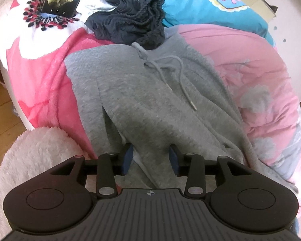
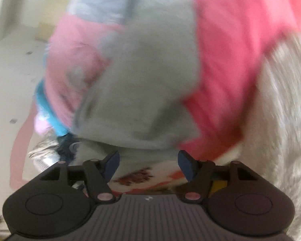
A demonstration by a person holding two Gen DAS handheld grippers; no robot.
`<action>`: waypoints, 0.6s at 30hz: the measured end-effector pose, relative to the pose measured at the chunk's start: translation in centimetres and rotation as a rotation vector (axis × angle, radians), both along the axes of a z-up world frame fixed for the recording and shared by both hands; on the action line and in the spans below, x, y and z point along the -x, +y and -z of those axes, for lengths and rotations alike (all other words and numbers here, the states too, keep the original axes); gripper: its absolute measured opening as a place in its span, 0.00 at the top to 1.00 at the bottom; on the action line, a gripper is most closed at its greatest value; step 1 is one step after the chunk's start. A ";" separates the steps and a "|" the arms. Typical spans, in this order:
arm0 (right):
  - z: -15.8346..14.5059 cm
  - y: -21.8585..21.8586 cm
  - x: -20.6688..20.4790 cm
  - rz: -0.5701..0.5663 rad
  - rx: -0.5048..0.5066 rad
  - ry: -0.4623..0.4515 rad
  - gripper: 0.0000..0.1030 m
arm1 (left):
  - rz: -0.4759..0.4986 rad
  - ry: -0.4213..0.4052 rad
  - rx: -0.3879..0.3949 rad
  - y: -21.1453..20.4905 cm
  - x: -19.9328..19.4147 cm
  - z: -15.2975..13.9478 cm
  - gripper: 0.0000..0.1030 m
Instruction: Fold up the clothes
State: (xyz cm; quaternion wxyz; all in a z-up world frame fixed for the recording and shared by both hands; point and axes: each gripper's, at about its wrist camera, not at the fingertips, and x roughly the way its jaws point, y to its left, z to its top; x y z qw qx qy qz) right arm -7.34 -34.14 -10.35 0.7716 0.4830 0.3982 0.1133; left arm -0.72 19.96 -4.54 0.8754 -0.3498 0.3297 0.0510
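Left wrist view: grey sweatpants [image 1: 142, 104] lie spread on a pink blanket [image 1: 46, 84], waistband at 12 o'clock, drawstring [image 1: 170, 76] loose across the front with two metal tips. Dark navy shorts [image 1: 130, 24] are crumpled at 12 o'clock, touching the waistband. A blue pillow [image 1: 210, 6] sits at 1 o'clock, a white fluffy throw [image 1: 36, 160] at 8 o'clock. The left gripper [image 1: 151, 158] is partly open, a ridge of grey fabric between its blue pads; whether they press it I cannot tell.

Right wrist view (heavy blur): sweatpants [image 2: 142, 76] fill the centre, pink blanket [image 2: 230, 60] at 2 o'clock, white throw [image 2: 281, 120] at 3 o'clock. The right gripper [image 2: 148, 160] stands wide open, nothing gripped (grey cloth just beyond the pads).
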 end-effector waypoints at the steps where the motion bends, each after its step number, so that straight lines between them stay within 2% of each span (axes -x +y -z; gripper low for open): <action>1: 0.9 -0.1 -0.1 0.026 -0.015 0.017 0.34 | 0.001 0.002 -0.002 0.0 0.0 0.0 0.62; 3: 1.9 -0.6 -0.4 0.063 -0.059 0.000 0.35 | 0.000 0.007 -0.005 0.0 0.0 0.0 0.62; 5: 2.0 -0.6 -0.8 0.048 -0.095 -0.044 0.39 | -0.006 0.010 -0.006 0.0 0.1 0.0 0.62; 8: 1.4 -0.2 -0.8 -0.021 -0.147 -0.128 0.39 | -0.010 0.010 -0.014 -0.1 0.1 0.1 0.62; 12: 1.6 -0.4 -0.8 -0.025 -0.175 -0.166 0.40 | -0.011 0.011 -0.031 -0.5 -0.1 0.2 0.62; 14: 2.1 -0.5 -1.1 -0.009 -0.200 -0.163 0.43 | -0.008 0.009 -0.039 -0.5 -0.2 0.2 0.62; 18: 1.9 -0.2 -1.5 -0.035 -0.254 -0.254 0.51 | -0.013 0.003 -0.029 -0.3 0.2 0.2 0.62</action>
